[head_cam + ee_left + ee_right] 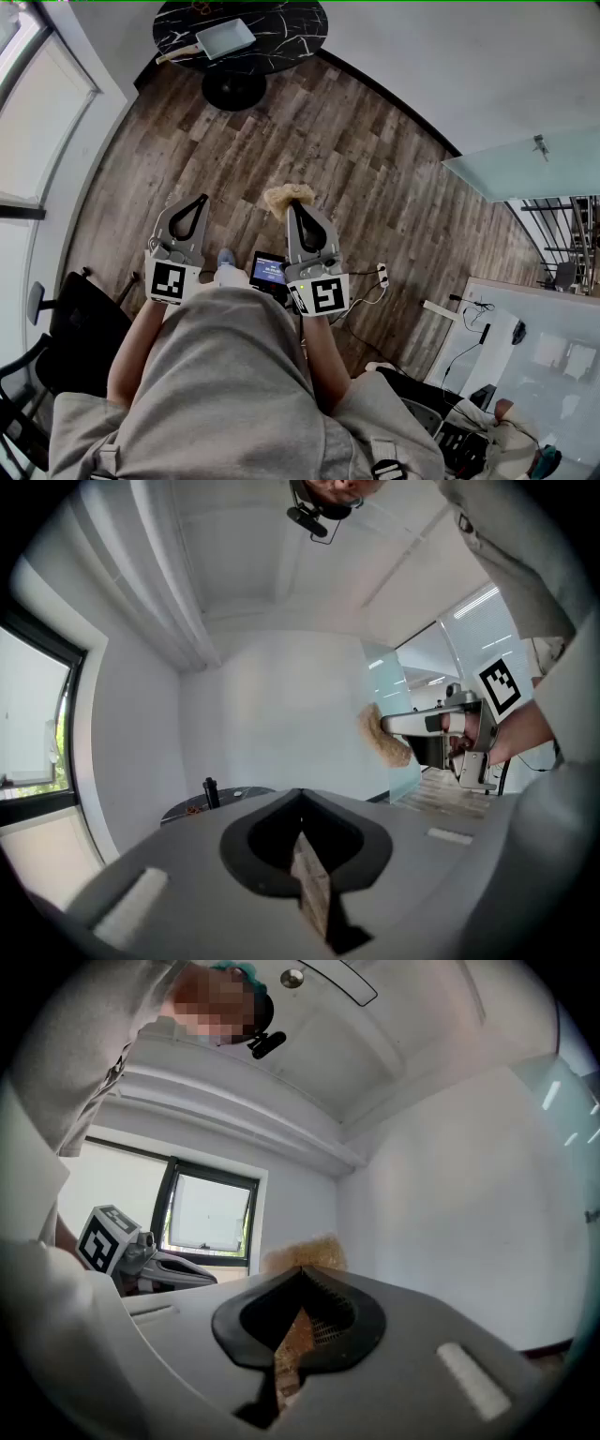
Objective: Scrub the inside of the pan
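Pan on round black table, far across the wood floor, well apart from both grippers; its inside too small to read. Right gripper clamped on tan scrubber, which its jaws mostly hide in its own view. Left gripper: jaws together, nothing between

We saw a round black marbled counter standing on the wood-plank floor. On it lay a pale rectangular pan, its wooden handle pointing toward the counter's left edge. A white power strip lay on the floor, well apart.
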